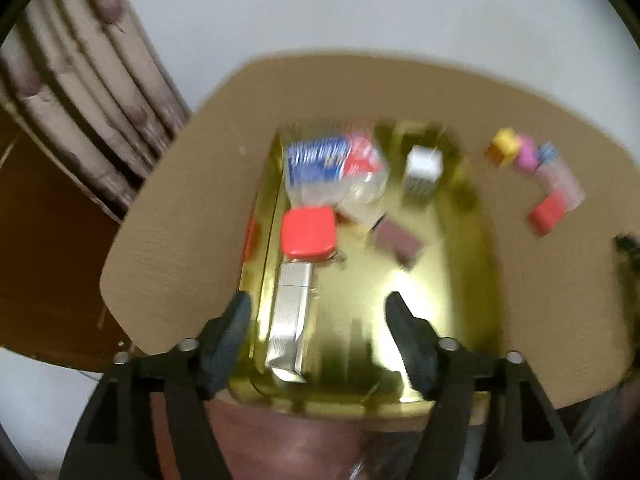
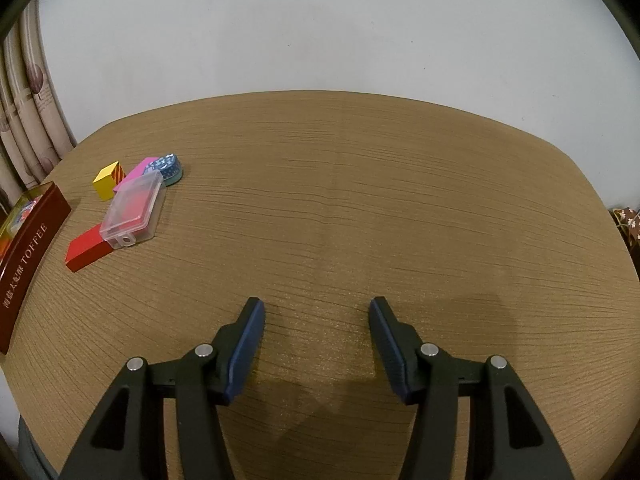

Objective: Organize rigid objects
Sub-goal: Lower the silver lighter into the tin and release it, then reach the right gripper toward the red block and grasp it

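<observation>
My left gripper (image 1: 318,306) hovers open over a shiny gold tin (image 1: 448,300), with nothing between its pads. Inside the tin lie a silver ribbed lighter-like piece (image 1: 290,314), a red square lid (image 1: 307,232), a blue and red clear packet (image 1: 332,164), a white box (image 1: 423,168) and a brown card (image 1: 398,242). On the table to the right sit a yellow block (image 2: 108,180), a pink block (image 2: 138,172), a blue patterned tin (image 2: 170,166), a clear plastic case (image 2: 134,210) and a red block (image 2: 88,252). My right gripper (image 2: 316,314) stands open above bare table, well away from them.
The round wooden table (image 2: 360,200) stands against a white wall. The tin's dark red side (image 2: 28,264) reads TOFFEE at the left edge of the right wrist view. A curtain (image 1: 80,92) hangs at the left. The left wrist view is blurred.
</observation>
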A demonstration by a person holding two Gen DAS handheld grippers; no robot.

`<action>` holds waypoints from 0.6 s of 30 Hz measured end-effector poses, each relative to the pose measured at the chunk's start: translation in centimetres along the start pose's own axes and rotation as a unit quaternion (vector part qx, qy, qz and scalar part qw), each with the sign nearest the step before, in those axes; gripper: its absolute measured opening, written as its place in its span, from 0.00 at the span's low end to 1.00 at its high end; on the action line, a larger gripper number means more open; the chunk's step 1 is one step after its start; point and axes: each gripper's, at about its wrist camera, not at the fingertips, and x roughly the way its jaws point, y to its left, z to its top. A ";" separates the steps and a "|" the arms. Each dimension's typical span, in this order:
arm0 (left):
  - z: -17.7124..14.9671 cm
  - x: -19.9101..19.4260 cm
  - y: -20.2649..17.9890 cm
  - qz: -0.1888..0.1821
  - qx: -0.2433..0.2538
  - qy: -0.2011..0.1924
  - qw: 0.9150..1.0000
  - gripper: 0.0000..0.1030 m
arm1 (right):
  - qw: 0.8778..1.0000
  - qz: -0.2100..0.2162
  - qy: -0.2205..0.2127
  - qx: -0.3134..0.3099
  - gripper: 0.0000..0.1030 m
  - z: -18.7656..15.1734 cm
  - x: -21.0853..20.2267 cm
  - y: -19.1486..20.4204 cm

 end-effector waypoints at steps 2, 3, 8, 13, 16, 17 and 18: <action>-1.4 -2.7 -0.6 -0.008 -0.013 -0.034 0.999 0.82 | 0.998 0.060 -0.010 -0.003 0.57 0.1 -0.5 -0.3; -2.8 -4.4 -1.1 -0.019 -0.014 -0.054 0.998 0.82 | 0.996 0.089 -0.014 -0.026 0.57 0.3 -0.9 0.1; -7.9 -7.8 -2.7 -0.036 -0.008 -0.089 0.995 0.86 | 0.959 0.180 -0.016 -0.221 0.57 3.0 -4.6 6.6; -11.7 -7.5 -3.9 -0.039 -0.006 -0.059 0.997 0.86 | 0.846 0.208 -0.051 -0.487 0.57 4.6 -7.1 15.7; -12.7 -7.0 -4.0 -0.026 -0.017 -0.045 0.999 0.86 | 0.784 0.195 -0.021 -0.590 0.55 4.7 -5.5 19.8; -12.9 -7.0 -3.8 -0.026 -0.024 -0.042 0.998 0.86 | 0.766 0.205 0.005 -0.609 0.55 4.8 -4.7 20.9; -13.0 -6.8 -3.5 -0.027 -0.033 -0.037 0.998 0.86 | 0.754 0.207 0.016 -0.623 0.55 4.6 -4.2 21.6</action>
